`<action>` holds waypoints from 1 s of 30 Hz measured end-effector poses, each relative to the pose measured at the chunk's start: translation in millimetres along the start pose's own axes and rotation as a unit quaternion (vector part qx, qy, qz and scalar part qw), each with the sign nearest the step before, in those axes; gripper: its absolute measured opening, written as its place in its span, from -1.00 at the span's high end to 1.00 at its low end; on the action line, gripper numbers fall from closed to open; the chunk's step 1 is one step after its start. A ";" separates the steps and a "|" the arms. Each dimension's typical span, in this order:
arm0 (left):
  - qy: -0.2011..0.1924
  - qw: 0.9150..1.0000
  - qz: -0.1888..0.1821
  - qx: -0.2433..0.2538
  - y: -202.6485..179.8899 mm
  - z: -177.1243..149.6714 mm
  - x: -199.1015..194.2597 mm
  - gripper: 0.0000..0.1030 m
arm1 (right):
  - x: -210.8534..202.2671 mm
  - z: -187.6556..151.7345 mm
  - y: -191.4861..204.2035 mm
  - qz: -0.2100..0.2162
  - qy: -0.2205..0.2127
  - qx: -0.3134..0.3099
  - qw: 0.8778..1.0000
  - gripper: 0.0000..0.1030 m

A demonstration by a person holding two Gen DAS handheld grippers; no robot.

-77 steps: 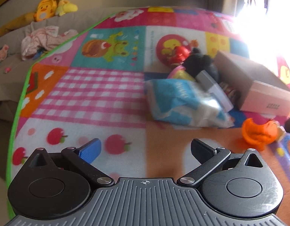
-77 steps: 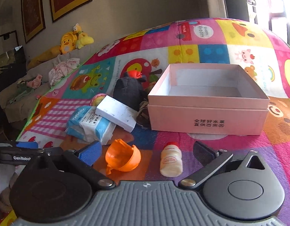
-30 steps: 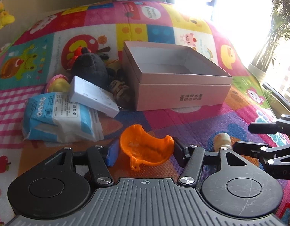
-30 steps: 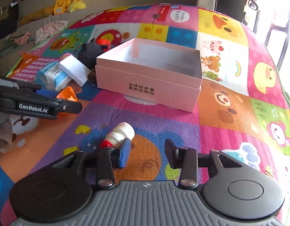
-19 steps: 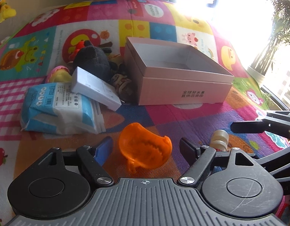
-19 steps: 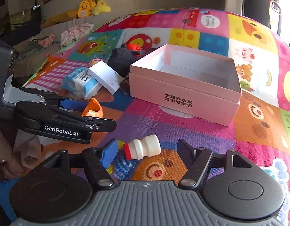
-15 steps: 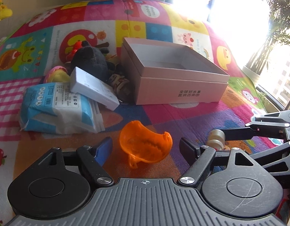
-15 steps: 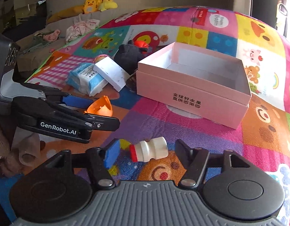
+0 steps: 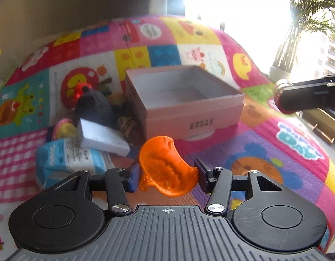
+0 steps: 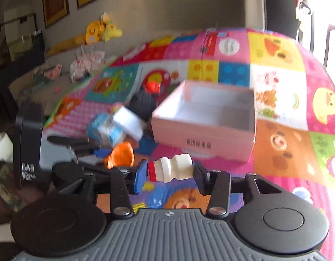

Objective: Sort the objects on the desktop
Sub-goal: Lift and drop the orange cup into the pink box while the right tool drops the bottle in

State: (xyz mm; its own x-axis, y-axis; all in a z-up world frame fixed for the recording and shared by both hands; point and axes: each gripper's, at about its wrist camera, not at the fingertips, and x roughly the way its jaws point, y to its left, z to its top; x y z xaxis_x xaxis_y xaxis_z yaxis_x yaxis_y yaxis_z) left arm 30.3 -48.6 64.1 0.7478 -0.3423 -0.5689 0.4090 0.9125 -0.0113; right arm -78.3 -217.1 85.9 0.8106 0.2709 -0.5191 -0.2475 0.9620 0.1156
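A: Biggest first. Play mat [image 9: 265, 152] carries everything. Pink box [image 9: 189, 100] sits mid-mat, open top, nothing visible inside; I read it as the sort bin, hence both grippers face it.

B: Leftover pile?

A: Packed against the box's left side: blue tissue pack [image 9: 69, 158], white carton [image 9: 100, 137] leaning on it, dark plush toy [image 9: 93, 106] behind. Untouched, still to sort.

B: Left gripper [image 9: 166, 175]?

A: Clamped hard on the orange plastic cup piece [image 9: 165, 169]. Pads press its two sides, open bowl facing the camera, rim sticking up past the fingertips. Clear of the mat, in front of the box's near wall.

B: Right gripper [image 10: 169, 171]?

A: Closed on the small yogurt bottle [image 10: 170, 169], lying crosswise between the pads, red cap at the blue pad, base at the black pad. End-to-end grip, so the jaws stand partly apart. It hangs above the mat, near the box's front wall, not over the opening yet.

B: Risk?

A: Cup wall looks thin and curved; could slip or flex.
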 end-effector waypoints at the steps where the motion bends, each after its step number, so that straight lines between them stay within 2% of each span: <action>1: -0.016 1.000 0.000 0.004 0.2 10.7 -11.9 -0.09 | -9.3 13.5 1.0 0.000 -0.020 0.005 1.000 0.12; 5: -0.090 0.996 0.001 0.009 0.0 64.5 -58.1 -0.09 | -45.2 75.0 11.3 -0.006 -0.111 -0.004 0.994 0.12; 7: -0.125 0.992 -0.006 0.009 -2.9 90.5 -75.1 -0.09 | -59.2 102.5 18.5 -0.038 -0.157 -0.030 0.986 0.12; 9: -0.148 0.989 -0.014 0.015 -8.9 112.8 -81.5 -0.09 | -63.4 122.7 22.4 -0.071 -0.180 -0.050 0.980 0.12; 12: -0.152 0.988 -0.017 0.013 -15.7 131.8 -66.5 -0.09 | -54.0 136.8 10.7 -0.076 -0.169 -0.025 0.982 0.12; 16: -0.119 0.992 -0.031 -0.004 -14.5 140.6 -13.3 -0.10 | -17.8 136.7 -17.1 -0.083 -0.129 0.018 0.988 0.12; 17: -0.111 0.993 -0.032 -0.012 -12.3 141.9 2.9 -0.17 | -5.3 135.9 -25.7 -0.088 -0.119 0.029 0.989 0.12; 18: -0.100 0.994 -0.035 -0.020 -9.3 142.3 18.2 -0.27 | 6.9 135.2 -34.1 -0.092 -0.112 0.039 0.989 0.12; 19: -0.089 0.995 -0.036 -0.029 -6.2 142.1 31.0 -0.50 | 18.9 134.4 -42.6 -0.093 -0.107 0.048 0.989 0.11; 20: -0.078 0.996 -0.033 -0.043 0.5 139.1 44.0 -0.62 | 32.8 131.6 -51.0 -0.088 -0.096 0.055 0.990 -0.03; 21: -0.071 0.996 -0.028 -0.054 5.4 135.4 51.1 -0.65 | 43.8 129.7 -58.6 -0.088 -0.089 0.064 0.990 -0.29; 22: -0.066 0.995 -0.025 -0.064 11.1 130.0 55.2 -0.70 | 54.7 124.1 -65.4 -0.096 -0.085 0.076 0.989 -0.35; 24: -0.056 0.995 -0.022 -0.077 22.6 114.8 56.1 -0.87 | 70.3 110.5 -76.6 -0.096 -0.069 0.090 0.989 -0.36; 28: -0.028 0.997 -0.012 -0.075 33.9 63.0 44.1 -0.98 | 84.2 74.7 -87.2 -0.082 -0.041 0.119 0.989 -0.39; 30: -0.016 0.997 -0.019 -0.074 32.2 32.2 36.2 -0.98 | 86.7 53.7 -81.3 -0.078 -0.034 0.113 0.990 -0.51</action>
State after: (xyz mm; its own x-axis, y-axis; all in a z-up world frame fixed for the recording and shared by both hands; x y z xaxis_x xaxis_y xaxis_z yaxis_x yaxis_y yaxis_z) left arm 87.4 -38.8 69.6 0.7501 -0.3825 -0.5395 0.3576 0.9208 -0.1556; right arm 40.6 -269.9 77.0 0.8653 0.1130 -0.4883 0.0024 0.9733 0.2295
